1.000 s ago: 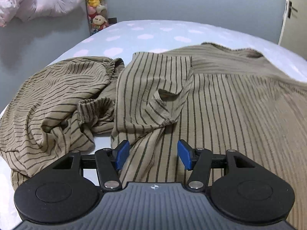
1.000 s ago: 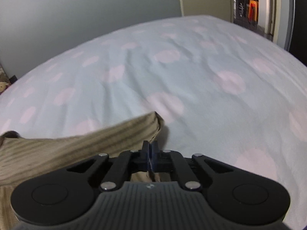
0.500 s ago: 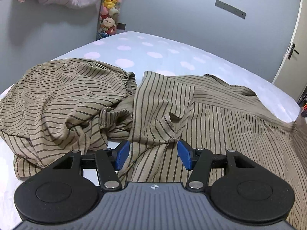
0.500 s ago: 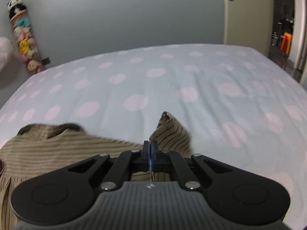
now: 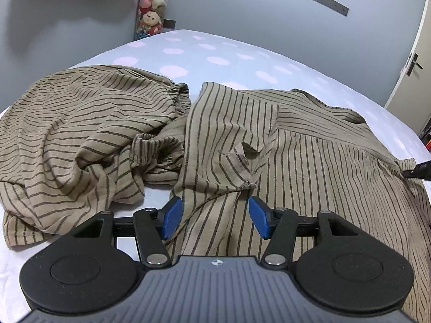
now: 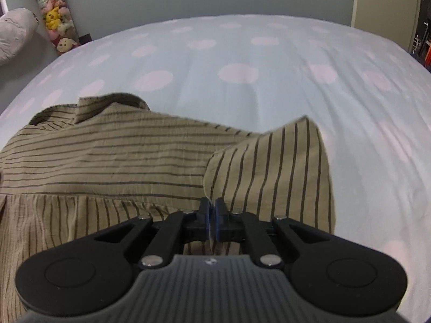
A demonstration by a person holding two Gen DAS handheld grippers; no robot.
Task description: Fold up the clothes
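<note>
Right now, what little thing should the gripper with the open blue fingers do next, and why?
Probably ease the left gripper down and shut it on the striped shirt. Its jaws stand open with a bunched fold between them, while the right gripper is already shut on the shirt's far edge, so both sides could then lift together.

The shirt (image 5: 309,145) is a thin crinkly woven cloth, matt tan with dark stripes, lightly puckered all over, and the trousers (image 5: 80,123) beside it look like the same stuff, with a gathered elastic waistband. Bed sheet (image 6: 242,53) is smooth matt cotton-looking fabric, pale blue with pink dots, a few soft wrinkles. The left gripper (image 5: 215,216) is matt black plastic with shiny metal pivot pins, a ribbed grey body and blue rubbery-looking pads (image 5: 172,216). The right gripper (image 6: 212,215) is the same build. The plush toys (image 5: 150,8) in the corner look fuzzy, and the wall (image 5: 242,5) is flat matt paint.
</note>
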